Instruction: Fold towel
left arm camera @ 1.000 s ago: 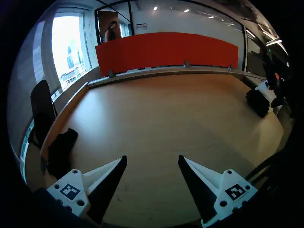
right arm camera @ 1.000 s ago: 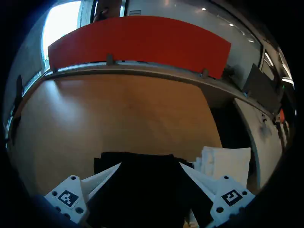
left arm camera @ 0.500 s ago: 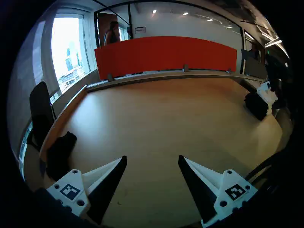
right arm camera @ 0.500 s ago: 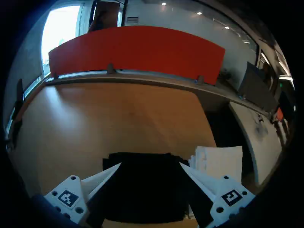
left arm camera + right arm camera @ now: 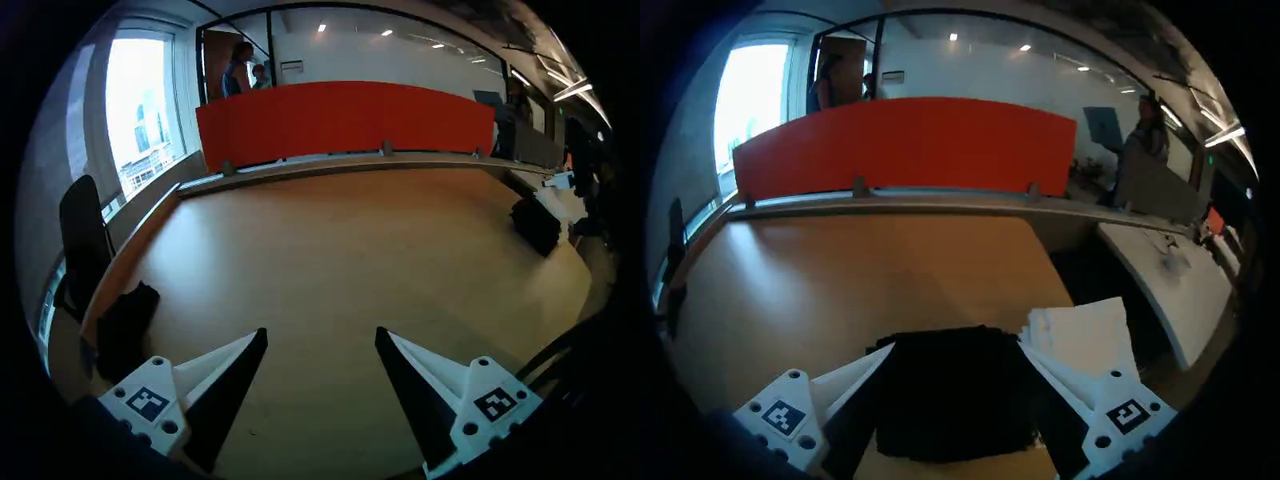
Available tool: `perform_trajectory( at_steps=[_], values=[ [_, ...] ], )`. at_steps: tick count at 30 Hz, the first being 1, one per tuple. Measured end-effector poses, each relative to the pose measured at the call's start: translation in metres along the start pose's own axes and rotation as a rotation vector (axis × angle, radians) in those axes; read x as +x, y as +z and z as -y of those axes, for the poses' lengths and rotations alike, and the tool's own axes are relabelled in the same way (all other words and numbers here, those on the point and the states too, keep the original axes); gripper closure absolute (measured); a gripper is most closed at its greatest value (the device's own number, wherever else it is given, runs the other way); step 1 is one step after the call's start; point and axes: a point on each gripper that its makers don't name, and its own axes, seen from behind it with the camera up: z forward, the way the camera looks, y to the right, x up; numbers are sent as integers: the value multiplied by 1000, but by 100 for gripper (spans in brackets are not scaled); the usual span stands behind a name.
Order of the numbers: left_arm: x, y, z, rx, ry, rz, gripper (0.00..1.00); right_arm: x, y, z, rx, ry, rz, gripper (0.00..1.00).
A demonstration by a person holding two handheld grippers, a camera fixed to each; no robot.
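Observation:
A folded black towel (image 5: 956,392) lies flat on the wooden table (image 5: 840,272), near its front right corner. My right gripper (image 5: 958,348) hovers open over it, one finger on each side, neither pressing the cloth. A stack of folded white towels (image 5: 1080,336) sits just right of the black one. My left gripper (image 5: 320,332) is open above bare table (image 5: 336,240) with nothing between its fingers. In the left gripper view the black towel (image 5: 534,226) appears small at the far right, with the white stack (image 5: 562,204) behind it.
An orange divider panel (image 5: 344,116) runs along the table's far edge. A dark bundle (image 5: 124,324) rests at the left edge beside a black chair (image 5: 80,232). People stand beyond the divider, and a white desk (image 5: 1168,280) lies across a gap on the right.
The right gripper view has lifted and tilted up: the black towel looks smaller and its near edge now shows. The left gripper has barely moved.

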Motion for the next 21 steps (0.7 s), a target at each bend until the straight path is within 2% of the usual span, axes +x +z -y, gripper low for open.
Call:
perform_trajectory(
  at_steps=[5, 14, 17, 21],
  values=[
    [1, -1, -1, -8, 4, -3, 0, 17, -14, 0, -31, 17, -101, 3],
    [3, -2, 0, -13, 8, -9, 0, 54, -40, -3, -122, -1, -282, 3],
    [3, -2, 0, -15, 9, -11, 0, 64, -46, -1, -140, -4, -324, 3],
    [4, -2, -1, -19, 11, -14, 0, 72, -51, 8, -127, 5, -352, 3]
  ],
)
